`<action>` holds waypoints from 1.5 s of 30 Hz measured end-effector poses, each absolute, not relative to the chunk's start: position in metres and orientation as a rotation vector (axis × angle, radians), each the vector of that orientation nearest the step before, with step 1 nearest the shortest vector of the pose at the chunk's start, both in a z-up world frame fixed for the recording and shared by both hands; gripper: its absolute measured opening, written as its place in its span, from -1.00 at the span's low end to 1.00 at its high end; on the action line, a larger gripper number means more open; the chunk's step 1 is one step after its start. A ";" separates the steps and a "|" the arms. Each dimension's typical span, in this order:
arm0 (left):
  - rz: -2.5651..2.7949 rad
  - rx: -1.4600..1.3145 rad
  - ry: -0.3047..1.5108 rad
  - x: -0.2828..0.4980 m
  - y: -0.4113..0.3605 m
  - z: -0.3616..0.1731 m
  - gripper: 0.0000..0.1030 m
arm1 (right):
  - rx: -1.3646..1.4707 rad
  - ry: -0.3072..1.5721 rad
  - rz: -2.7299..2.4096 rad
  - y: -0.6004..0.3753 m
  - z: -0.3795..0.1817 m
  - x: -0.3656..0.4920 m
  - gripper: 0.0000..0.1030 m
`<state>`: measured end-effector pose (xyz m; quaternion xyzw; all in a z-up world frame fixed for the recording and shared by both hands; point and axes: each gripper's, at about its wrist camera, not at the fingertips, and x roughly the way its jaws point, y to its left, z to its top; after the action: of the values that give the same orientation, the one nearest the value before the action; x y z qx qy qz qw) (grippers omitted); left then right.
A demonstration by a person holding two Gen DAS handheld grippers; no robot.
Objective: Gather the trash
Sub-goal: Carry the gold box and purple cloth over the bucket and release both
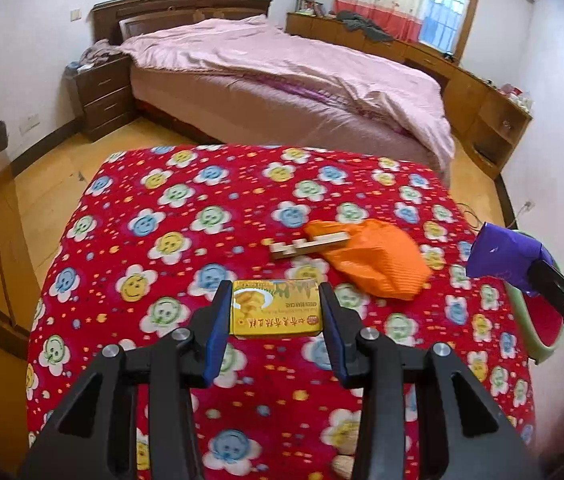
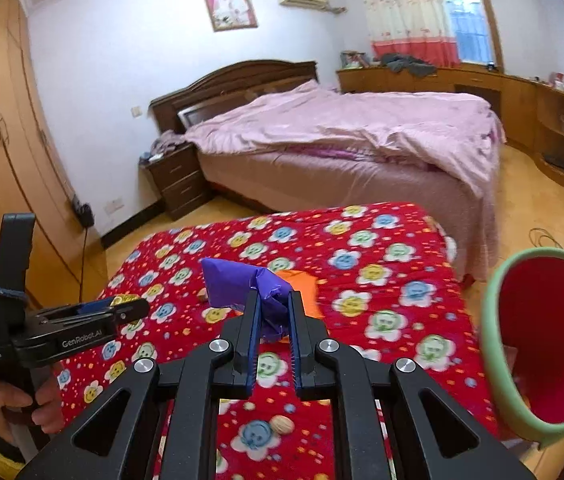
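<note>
Meanwhile your right tool [image 2: 273, 312] pinched the purple wrapper [image 2: 241, 286] beside the bin [image 2: 494, 320]; your left tool [image 1: 275, 308], spread, straddled the yellow box [image 1: 275, 314], needing closure.

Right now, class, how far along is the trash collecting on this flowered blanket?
Done: nothing shows for certain; the red bin's contents are unclear. In hand: the right gripper clamps a purple wrapper; the left gripper straddles the yellow box, open. Left: orange bag, wooden piece, a walnut.

Soft daylight enters through the window [image 1: 444, 4] at one o'clock. Edges bow and darken; the orange bag [image 1: 374, 264] looks motion-blurred.
</note>
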<state>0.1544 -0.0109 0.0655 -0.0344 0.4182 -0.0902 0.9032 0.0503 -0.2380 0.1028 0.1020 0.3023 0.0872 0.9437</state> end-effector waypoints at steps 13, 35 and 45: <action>-0.375 -0.008 0.798 0.124 -0.096 0.096 -0.18 | 0.294 0.558 0.006 -0.315 0.113 -0.003 -0.75; -0.693 0.119 0.800 0.105 -0.277 0.082 -0.18 | 0.488 0.558 -0.302 -0.455 0.074 -0.057 -0.75; -0.781 0.185 0.856 0.117 -0.338 0.048 -0.18 | 0.466 0.596 -0.376 -0.480 0.054 -0.052 -0.74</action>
<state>0.1174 -0.3382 0.0475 0.0875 0.4039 -0.3687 0.8326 -0.0523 -0.4805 0.0540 0.2264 0.2894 -0.1822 0.9120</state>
